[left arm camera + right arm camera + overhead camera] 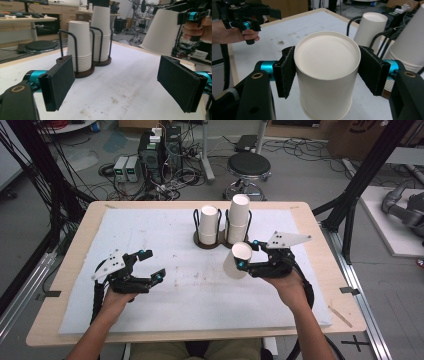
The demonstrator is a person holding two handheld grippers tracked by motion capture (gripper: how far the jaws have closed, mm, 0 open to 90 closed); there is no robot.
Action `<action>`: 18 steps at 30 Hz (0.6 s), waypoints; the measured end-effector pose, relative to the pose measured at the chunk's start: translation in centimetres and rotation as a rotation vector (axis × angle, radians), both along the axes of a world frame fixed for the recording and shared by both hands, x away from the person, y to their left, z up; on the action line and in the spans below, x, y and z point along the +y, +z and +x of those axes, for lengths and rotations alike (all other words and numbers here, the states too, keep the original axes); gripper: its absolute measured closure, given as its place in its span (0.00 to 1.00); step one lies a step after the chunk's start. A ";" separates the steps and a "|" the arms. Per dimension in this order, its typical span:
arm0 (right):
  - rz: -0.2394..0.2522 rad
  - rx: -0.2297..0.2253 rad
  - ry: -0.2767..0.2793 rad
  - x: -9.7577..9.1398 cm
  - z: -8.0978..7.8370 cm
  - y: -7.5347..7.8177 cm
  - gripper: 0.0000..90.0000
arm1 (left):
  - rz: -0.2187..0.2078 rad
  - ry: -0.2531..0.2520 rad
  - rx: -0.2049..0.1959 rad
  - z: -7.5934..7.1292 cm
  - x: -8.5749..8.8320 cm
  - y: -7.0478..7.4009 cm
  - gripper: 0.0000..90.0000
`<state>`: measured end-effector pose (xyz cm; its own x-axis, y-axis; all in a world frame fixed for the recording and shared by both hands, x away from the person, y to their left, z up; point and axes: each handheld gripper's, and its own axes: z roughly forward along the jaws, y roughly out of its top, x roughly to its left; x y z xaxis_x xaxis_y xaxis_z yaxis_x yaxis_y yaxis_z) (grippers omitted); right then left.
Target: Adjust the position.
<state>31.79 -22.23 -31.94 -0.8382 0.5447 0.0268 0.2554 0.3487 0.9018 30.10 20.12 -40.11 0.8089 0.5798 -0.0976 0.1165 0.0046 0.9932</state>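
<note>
Clamped between both black pads of the right gripper [325, 75]: one white paper cup [325, 75], base toward the lens, mouth pointing away and down. Pads pressing on opposite sides of the wall near the base; wall not visibly dented. Seen from above as a tilted cup [238, 260] carried clear of the white mat [170, 310], just in front of the cup holder [215, 242] and to its right side. Held above the table surface, not resting on anything

Behind it: two stacks of cups in the wire holder, the left stack [209, 224] shorter, the right stack [239, 219] taller. Holder standing at the far middle of the mat, upright, undisturbed

Left gripper [145, 265] well apart at the left of the mat, jaws spread wide, nothing between them; felt pads [61, 82] facing the stacks across bare mat

Judged step: carrying a single separated cup away from the stacks for placement. Recommended: keep the squeeze light, since thin paper walls buckle easily; level the cup before lowering; set it down well clear of the holder; release only once the rim or base sits flat on the mat
</note>
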 end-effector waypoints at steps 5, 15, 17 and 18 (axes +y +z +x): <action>0.000 0.000 0.048 0.9 -0.2 -0.4 0.39 | 0.028 -0.049 -0.002 -0.3 -1.2 0.1 0.16; -0.006 -0.017 0.130 3.3 -1.2 -0.2 0.39 | 0.054 -0.124 -0.012 -0.3 -3.2 0.6 0.16; -0.008 -0.015 0.142 3.7 -1.3 -0.3 0.39 | 0.056 -0.144 -0.010 -0.4 -3.7 0.7 0.16; -0.009 -0.015 0.146 3.9 -1.4 -0.3 0.39 | 0.055 -0.150 -0.010 -0.4 -3.9 0.8 0.16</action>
<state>30.42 -18.38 -32.26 -0.9088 0.4171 0.0094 0.1880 0.3891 0.9018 29.66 16.18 -39.30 0.8874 0.4571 -0.0608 0.1021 -0.0661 0.9926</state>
